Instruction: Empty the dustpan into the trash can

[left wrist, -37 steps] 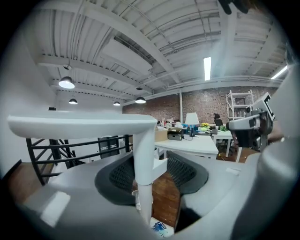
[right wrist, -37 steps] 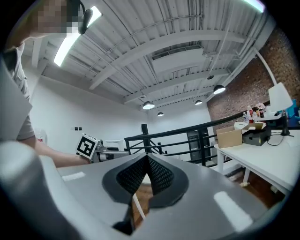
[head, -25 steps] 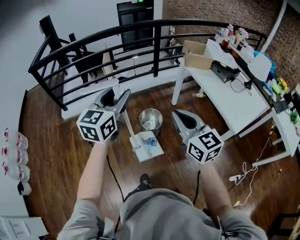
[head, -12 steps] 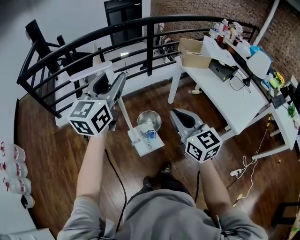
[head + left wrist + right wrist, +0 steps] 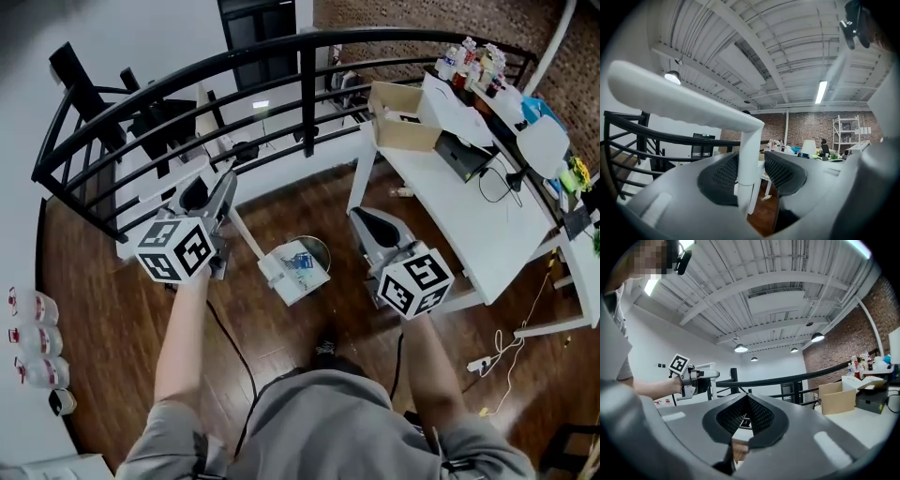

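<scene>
The left gripper [image 5: 212, 199] is at the left middle of the head view. Its fingers [image 5: 721, 174] are closed tight on the long white handle [image 5: 748, 159] of the flat white plastic dustpan [image 5: 298, 274]. The handle slants down to the right, and the dustpan sits in the middle of the picture. Small blue and white bits of rubbish [image 5: 300, 263] lie in it. The dustpan is right over the shiny round metal trash can [image 5: 322, 249] and hides most of it. Only a bit of the can's rim shows at the pan's upper right edge. I cannot tell if the pan touches the can. The can stands on the dark brown wooden floor [image 5: 103, 309]. The right gripper [image 5: 372, 223] is just right of the middle, beside the dustpan but apart from it. Its fingers [image 5: 760, 417] are pressed together at the tips with nothing between them. On the right is a long white tabletop [image 5: 473, 211] with a brown cardboard box [image 5: 403, 127] on it. A curved black metal railing [image 5: 187, 80] runs across the top.
</scene>
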`<act>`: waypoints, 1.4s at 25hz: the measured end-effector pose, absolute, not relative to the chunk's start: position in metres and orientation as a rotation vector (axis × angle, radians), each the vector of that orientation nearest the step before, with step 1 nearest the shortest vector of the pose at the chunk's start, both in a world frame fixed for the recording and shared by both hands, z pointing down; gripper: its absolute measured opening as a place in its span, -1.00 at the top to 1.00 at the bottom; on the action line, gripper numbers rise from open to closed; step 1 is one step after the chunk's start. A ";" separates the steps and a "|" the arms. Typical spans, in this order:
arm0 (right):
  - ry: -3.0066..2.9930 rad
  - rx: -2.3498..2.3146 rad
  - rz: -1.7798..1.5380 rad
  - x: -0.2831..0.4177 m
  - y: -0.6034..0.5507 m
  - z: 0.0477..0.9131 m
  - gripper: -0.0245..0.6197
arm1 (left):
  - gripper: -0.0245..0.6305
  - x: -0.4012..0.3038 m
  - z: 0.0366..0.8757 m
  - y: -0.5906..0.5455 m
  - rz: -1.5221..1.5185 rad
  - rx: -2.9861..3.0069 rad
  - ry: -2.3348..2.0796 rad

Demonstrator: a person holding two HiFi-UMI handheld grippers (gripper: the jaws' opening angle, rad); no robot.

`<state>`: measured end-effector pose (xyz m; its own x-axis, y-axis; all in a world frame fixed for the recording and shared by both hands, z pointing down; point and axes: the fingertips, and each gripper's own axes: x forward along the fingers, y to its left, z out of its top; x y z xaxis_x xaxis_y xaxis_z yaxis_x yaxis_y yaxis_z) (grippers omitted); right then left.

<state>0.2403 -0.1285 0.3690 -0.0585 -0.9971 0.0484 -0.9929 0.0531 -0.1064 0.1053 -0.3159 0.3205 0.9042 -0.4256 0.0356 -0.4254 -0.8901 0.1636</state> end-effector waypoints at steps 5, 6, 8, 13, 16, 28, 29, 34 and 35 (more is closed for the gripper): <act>2.296 -2.075 -0.171 0.261 -0.168 0.372 0.93 | 0.39 0.123 0.337 -0.341 0.040 2.878 -0.666; 2.297 -2.072 -0.178 0.265 -0.173 0.373 0.93 | 0.40 0.126 0.333 -0.345 0.035 2.882 -0.662; 2.297 -2.067 -0.192 0.270 -0.184 0.374 0.93 | 0.40 0.131 0.330 -0.351 0.054 2.888 -0.625; 2.265 -2.079 -0.185 0.279 -0.209 0.366 0.93 | 0.40 0.134 0.327 -0.354 0.129 2.892 -0.453; 2.245 -2.095 -0.181 0.277 -0.220 0.363 0.93 | 0.41 0.130 0.328 -0.354 0.158 2.883 -0.385; 2.175 -2.169 -0.193 0.254 -0.241 0.368 0.93 | 0.42 0.136 0.331 -0.359 0.287 2.919 -0.088; 2.164 -2.184 -0.197 0.253 -0.240 0.369 0.93 | 0.43 0.141 0.330 -0.357 0.294 2.927 -0.058; 2.081 -2.274 -0.208 0.263 -0.226 0.372 0.93 | 0.42 0.158 0.327 -0.346 0.324 2.938 0.077; 2.065 -2.291 -0.207 0.265 -0.223 0.372 0.93 | 0.42 0.158 0.326 -0.346 0.328 2.935 0.090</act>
<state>0.2648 -0.2231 0.3718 0.0990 -0.9929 0.0655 -0.9861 -0.1067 -0.1270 0.1584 -0.3455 0.3264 0.9738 0.0808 0.2127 0.0396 -0.9808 0.1912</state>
